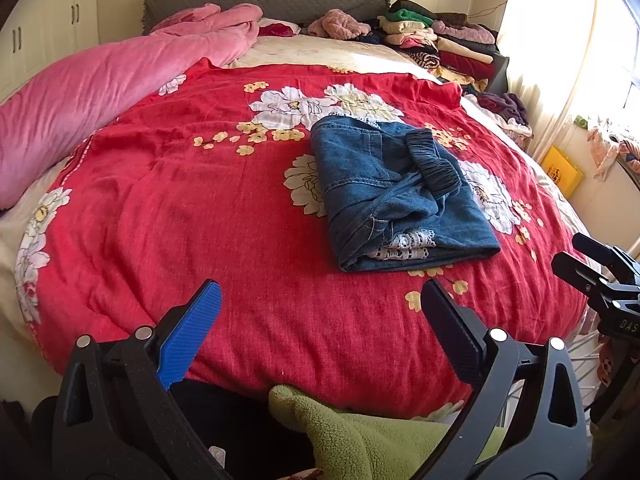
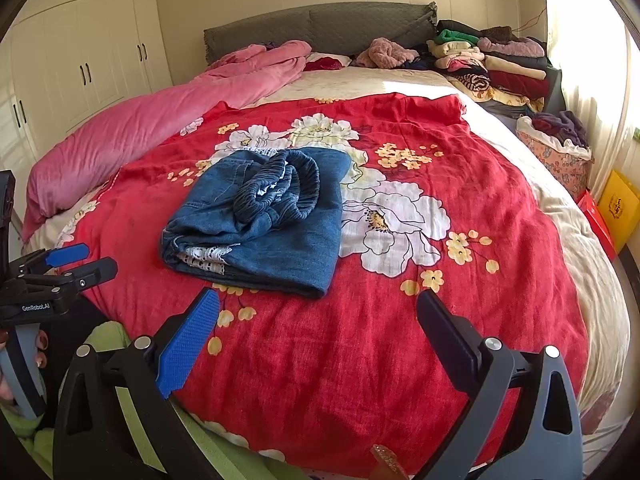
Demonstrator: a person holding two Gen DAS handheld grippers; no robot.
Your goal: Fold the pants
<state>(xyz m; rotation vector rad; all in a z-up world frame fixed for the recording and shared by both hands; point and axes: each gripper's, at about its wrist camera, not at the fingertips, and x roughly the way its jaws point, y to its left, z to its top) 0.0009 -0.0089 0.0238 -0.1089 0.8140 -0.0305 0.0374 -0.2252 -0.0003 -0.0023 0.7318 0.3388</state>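
Observation:
A pair of blue denim pants (image 1: 394, 196) lies folded into a compact bundle on the red flowered bedspread (image 1: 224, 216), elastic waistband on top and white lace trim at the near end. It also shows in the right wrist view (image 2: 264, 220). My left gripper (image 1: 320, 312) is open and empty, held above the bedspread near the bed's front edge, short of the pants. My right gripper (image 2: 318, 320) is open and empty, in front of the pants. Each gripper shows at the edge of the other's view: the right one (image 1: 592, 264) and the left one (image 2: 76, 264).
A pink quilt (image 1: 100, 92) lies along the left side of the bed. Stacks of folded clothes (image 1: 444, 44) sit at the back right by the grey headboard (image 2: 320, 28). A basket of clothes (image 2: 556, 148) and a yellow box (image 2: 618, 208) stand at the right. A green fleece (image 1: 360, 436) is under the left gripper.

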